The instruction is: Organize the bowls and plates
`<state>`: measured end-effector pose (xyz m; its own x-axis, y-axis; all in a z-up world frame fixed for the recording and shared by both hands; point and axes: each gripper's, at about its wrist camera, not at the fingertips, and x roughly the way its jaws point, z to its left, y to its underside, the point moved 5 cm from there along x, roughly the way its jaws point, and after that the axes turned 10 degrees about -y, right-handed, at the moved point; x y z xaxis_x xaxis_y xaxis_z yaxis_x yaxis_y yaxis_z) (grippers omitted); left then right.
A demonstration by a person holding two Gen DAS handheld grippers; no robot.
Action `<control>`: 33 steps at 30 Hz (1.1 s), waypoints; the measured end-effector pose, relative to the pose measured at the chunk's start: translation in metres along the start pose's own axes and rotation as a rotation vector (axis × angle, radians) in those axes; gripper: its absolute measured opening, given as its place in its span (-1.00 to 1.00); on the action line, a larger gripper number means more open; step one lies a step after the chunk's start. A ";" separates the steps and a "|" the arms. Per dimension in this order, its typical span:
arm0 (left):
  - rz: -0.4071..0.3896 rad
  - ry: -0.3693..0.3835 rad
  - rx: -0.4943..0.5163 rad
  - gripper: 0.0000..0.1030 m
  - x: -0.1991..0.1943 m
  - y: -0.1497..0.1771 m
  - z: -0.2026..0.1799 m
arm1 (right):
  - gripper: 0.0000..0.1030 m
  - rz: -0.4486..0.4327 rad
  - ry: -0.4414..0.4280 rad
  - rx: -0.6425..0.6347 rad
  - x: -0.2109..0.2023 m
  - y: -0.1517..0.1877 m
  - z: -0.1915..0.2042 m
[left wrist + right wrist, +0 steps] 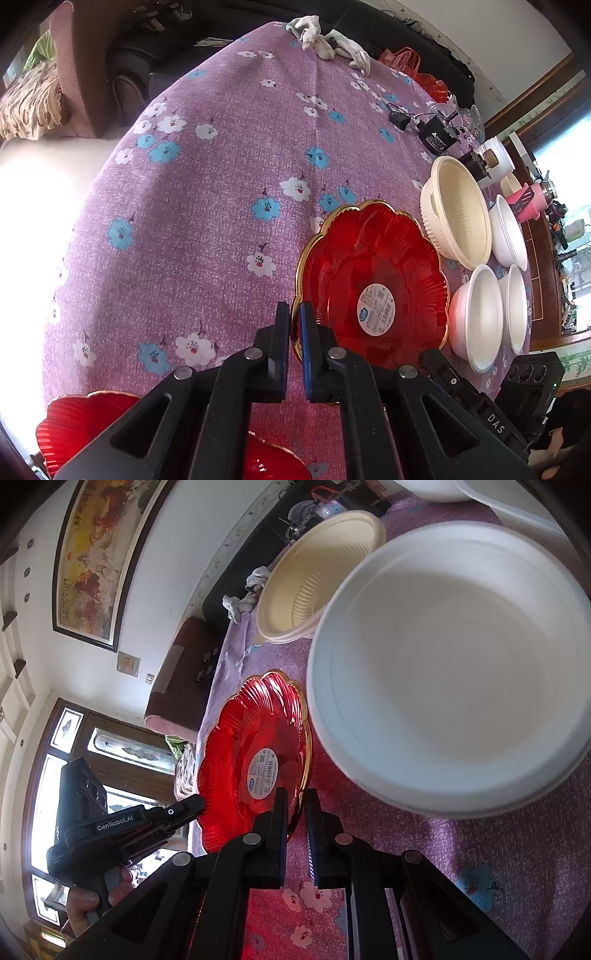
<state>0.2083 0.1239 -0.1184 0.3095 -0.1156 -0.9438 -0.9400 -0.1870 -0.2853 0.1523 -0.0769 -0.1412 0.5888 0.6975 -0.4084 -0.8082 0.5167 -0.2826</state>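
Note:
A red glass plate (369, 258) with a gold scalloped rim and a round white label lies over the purple flowered tablecloth (221, 229). My left gripper (294, 314) is shut on its near-left rim, which shows between the two pads. In the right wrist view the same red plate (251, 734) has its opposite rim pinched in my right gripper (296, 801), also shut. The right gripper (430, 358) shows at the plate's lower right edge. A hand holds the left gripper (197, 805) at the plate's far edge.
A cream ribbed bowl (458, 210) and three white foam bowls (476, 317) stand right of the plate; one white bowl (443, 664) looms close. More red plates (74, 417) lie at the lower left. A black charger (436, 134) and rags (325, 37) are at the far edge.

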 end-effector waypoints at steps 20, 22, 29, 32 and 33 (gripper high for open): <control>-0.152 0.017 -0.023 -0.89 -0.094 0.039 0.032 | -0.79 -0.016 -0.078 -0.167 -0.040 0.035 0.081; -0.170 0.013 -0.031 -0.90 -0.106 0.048 0.040 | -0.79 -0.007 -0.085 -0.182 -0.044 0.045 0.089; -0.206 -0.034 -0.067 -0.89 -0.135 0.091 0.075 | -0.79 0.043 -0.114 -0.238 -0.050 0.084 0.117; -0.207 -0.060 -0.087 -0.88 -0.140 0.109 0.093 | -0.79 0.075 -0.118 -0.264 -0.046 0.104 0.127; -0.203 -0.069 -0.094 -0.88 -0.140 0.116 0.100 | -0.79 0.088 -0.118 -0.274 -0.045 0.112 0.129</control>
<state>0.0419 0.2164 -0.0364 0.4770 0.0001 -0.8789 -0.8411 -0.2902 -0.4565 0.0371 0.0134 -0.0425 0.5011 0.7946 -0.3428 -0.8202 0.3098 -0.4809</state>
